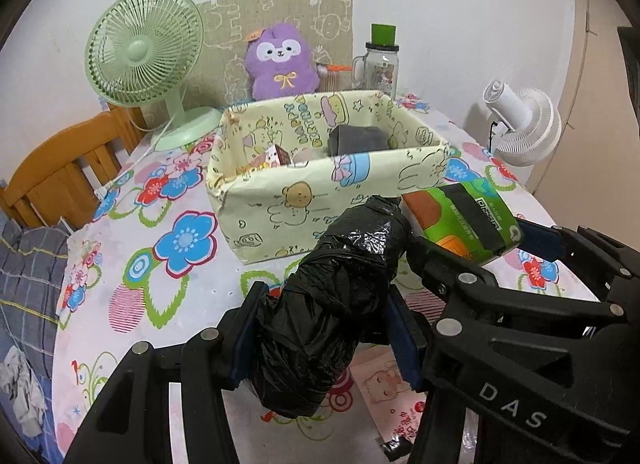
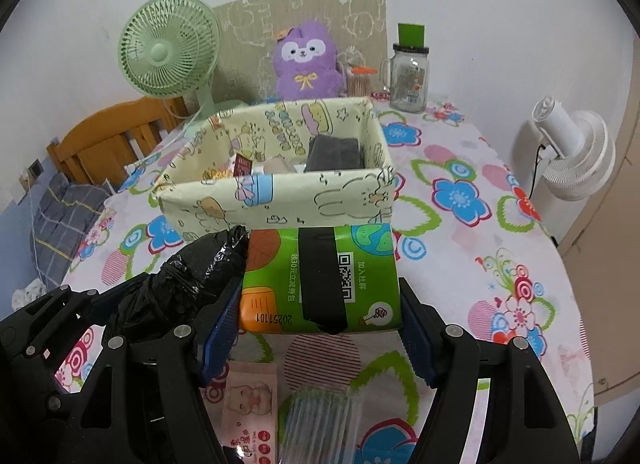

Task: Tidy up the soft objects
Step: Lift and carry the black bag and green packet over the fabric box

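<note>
My left gripper [image 1: 324, 336] is shut on a black plastic-wrapped bundle [image 1: 340, 292], held above the table. Beside it my right gripper [image 2: 320, 328] is shut on a green tissue pack [image 2: 320, 280] with a black tape strip. The bundle [image 2: 188, 284] touches the pack's left side in the right wrist view. The pack [image 1: 468, 215] shows at the right of the left wrist view. Just beyond both stands a pale yellow cartoon-print storage box [image 1: 280, 199], open-topped, holding a grey folded item [image 1: 360, 139] and small packets.
A green desk fan [image 1: 144, 63], a purple plush [image 1: 280, 63] and a glass jar [image 1: 380, 63] stand behind the box. A white fan [image 1: 520, 123] is beyond the table's right edge. A wooden chair [image 1: 68, 167] is at left. Pink packets [image 2: 250, 404] lie under the grippers.
</note>
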The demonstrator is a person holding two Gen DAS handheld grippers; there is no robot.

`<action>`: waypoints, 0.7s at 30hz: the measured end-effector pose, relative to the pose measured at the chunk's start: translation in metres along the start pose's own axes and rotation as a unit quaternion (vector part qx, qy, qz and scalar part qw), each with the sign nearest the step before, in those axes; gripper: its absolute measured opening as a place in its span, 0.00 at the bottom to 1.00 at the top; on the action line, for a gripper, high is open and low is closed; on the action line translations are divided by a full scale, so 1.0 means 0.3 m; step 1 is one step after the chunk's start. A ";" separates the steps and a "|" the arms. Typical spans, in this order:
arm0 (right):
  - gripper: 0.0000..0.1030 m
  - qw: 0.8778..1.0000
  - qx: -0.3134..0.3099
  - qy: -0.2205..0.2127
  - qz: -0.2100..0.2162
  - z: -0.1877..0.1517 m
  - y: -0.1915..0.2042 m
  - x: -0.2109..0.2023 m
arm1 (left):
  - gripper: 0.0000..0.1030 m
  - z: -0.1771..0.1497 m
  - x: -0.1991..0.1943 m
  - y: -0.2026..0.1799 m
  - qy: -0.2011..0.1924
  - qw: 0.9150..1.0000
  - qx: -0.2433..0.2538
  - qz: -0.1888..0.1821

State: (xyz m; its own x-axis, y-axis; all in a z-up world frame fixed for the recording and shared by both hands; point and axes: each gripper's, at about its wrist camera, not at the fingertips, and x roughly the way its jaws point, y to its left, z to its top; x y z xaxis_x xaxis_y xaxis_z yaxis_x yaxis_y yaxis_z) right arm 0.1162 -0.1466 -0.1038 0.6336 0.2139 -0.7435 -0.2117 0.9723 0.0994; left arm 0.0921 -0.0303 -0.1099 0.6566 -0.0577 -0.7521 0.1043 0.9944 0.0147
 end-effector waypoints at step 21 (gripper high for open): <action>0.72 0.998 -0.020 -0.057 -0.013 0.088 0.008 -0.192 | 0.57 0.082 -0.163 -0.044 -0.051 0.999 0.012 0.006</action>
State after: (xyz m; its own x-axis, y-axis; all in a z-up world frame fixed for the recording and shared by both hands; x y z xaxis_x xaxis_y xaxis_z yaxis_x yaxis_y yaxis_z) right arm 0.0989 -0.1541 -0.0432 0.7195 0.2002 -0.6650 -0.2223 0.9736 0.0525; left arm 0.0772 -0.0427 -0.0570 0.7311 -0.0553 -0.6800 0.1127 0.9928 0.0405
